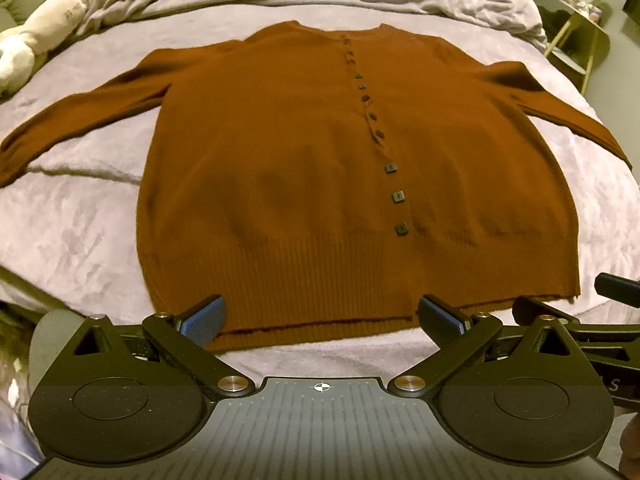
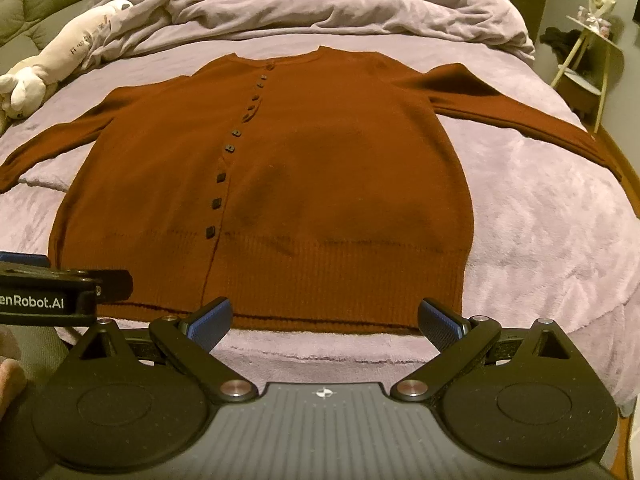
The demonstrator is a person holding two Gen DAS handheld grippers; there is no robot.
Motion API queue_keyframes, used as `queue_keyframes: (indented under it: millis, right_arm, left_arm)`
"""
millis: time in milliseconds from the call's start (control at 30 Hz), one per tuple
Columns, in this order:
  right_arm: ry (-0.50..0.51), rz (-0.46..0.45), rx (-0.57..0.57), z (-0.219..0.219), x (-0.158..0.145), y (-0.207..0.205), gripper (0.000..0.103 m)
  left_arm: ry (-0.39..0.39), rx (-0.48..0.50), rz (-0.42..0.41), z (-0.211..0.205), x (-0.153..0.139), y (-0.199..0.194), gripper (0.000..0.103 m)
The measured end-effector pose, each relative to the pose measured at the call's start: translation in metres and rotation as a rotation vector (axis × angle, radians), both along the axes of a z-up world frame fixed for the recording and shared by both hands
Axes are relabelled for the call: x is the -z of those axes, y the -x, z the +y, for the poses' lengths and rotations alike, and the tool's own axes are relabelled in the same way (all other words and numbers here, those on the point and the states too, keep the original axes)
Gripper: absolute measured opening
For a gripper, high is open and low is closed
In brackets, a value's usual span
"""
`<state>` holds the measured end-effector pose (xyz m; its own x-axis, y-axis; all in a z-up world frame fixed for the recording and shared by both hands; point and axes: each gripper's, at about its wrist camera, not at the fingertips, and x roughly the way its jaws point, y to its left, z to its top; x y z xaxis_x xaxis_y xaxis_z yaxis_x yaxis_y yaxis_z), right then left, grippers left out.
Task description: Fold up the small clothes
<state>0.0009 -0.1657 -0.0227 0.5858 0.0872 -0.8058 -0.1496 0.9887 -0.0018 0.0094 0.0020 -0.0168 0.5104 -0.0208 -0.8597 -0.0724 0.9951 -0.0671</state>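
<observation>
A rust-brown buttoned cardigan (image 1: 320, 160) lies flat on a lilac bed cover (image 1: 80, 220), front up, both sleeves spread out to the sides, ribbed hem toward me. It also shows in the right wrist view (image 2: 320, 168). My left gripper (image 1: 320, 318) is open and empty, hovering just before the hem's left half. My right gripper (image 2: 324, 320) is open and empty before the hem's right half. The right gripper's body shows at the left view's right edge (image 1: 616, 288); the left gripper's body shows at the right view's left edge (image 2: 60, 292).
A crumpled lilac duvet (image 2: 320, 4) is heaped at the bed's head. A white plush toy (image 2: 52, 64) lies at the far left. A small side table (image 2: 588, 60) stands to the right of the bed.
</observation>
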Motion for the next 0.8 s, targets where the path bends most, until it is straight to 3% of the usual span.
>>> queue_keyframes:
  millis: [800]
  right_arm:
    - [-0.118,-0.009,-0.023,-0.018,0.016,-0.008,0.099]
  left_arm:
    - [0.017,0.014,0.060,-0.003,0.018,-0.010,0.103]
